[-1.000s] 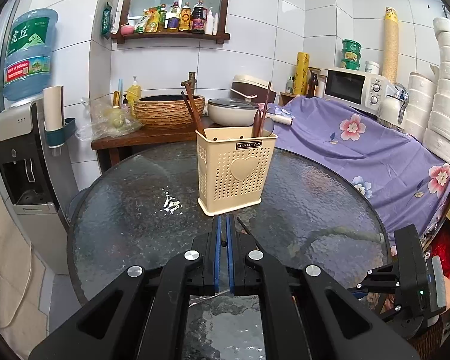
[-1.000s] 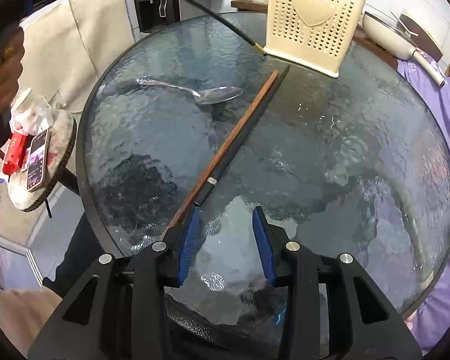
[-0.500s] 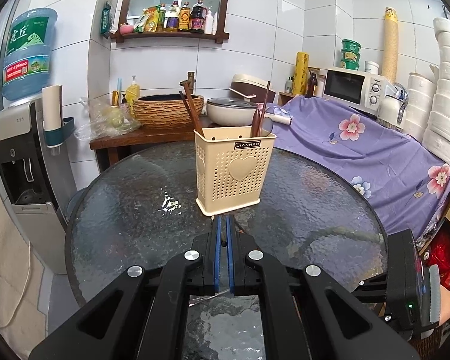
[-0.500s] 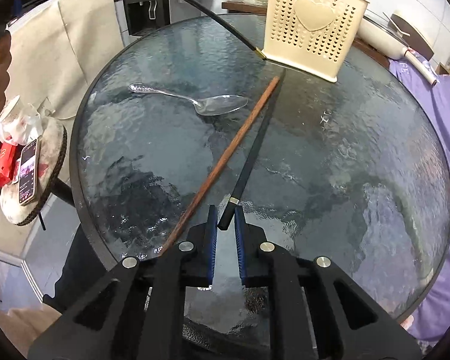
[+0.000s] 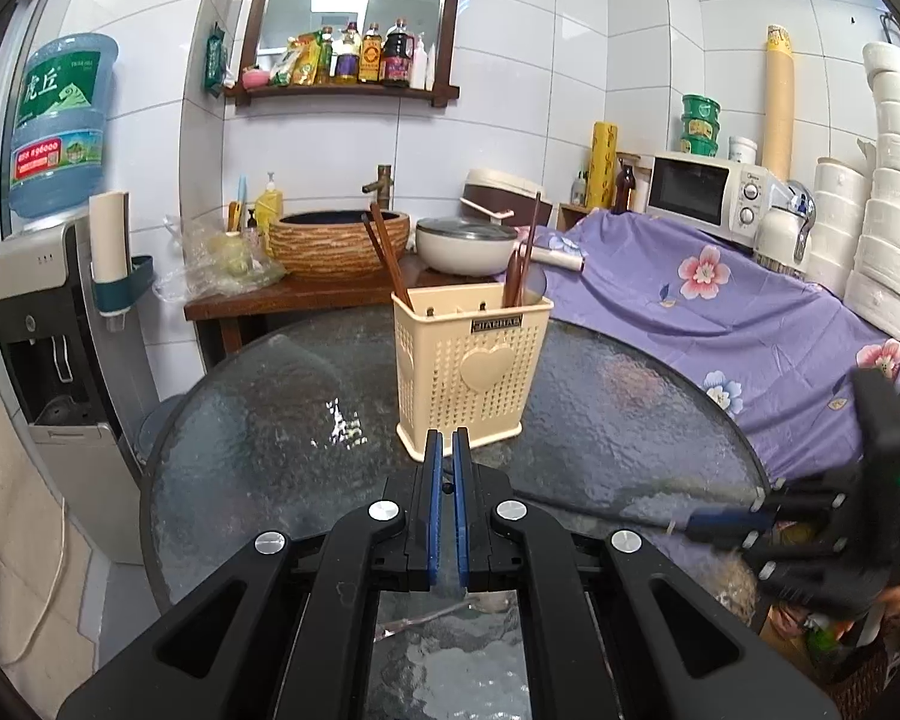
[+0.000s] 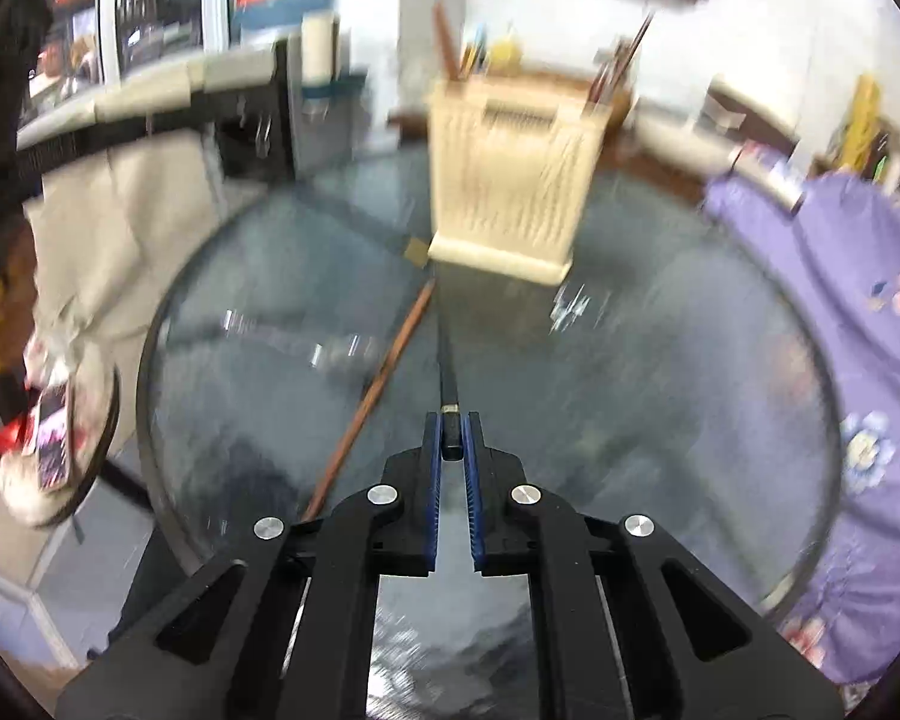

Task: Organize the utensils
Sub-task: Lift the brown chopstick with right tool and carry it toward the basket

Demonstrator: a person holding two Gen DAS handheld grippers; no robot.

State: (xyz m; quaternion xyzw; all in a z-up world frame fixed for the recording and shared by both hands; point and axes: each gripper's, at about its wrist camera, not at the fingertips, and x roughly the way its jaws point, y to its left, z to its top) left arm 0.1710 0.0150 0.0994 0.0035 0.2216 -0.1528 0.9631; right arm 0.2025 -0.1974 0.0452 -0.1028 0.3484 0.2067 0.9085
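Pebbled round glass table (image 6: 660, 360) — right claw (image 6: 452, 441) closing on slim black chopstick (image 6: 447, 360), left claw (image 5: 446, 468) together.

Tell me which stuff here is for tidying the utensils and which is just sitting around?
For the job: black chopstick pinched in the closing right gripper; brown chopstick and spoon on the glass table; cream utensil holder.

Just sitting around: microwave, water bottle, purple flowered cloth.
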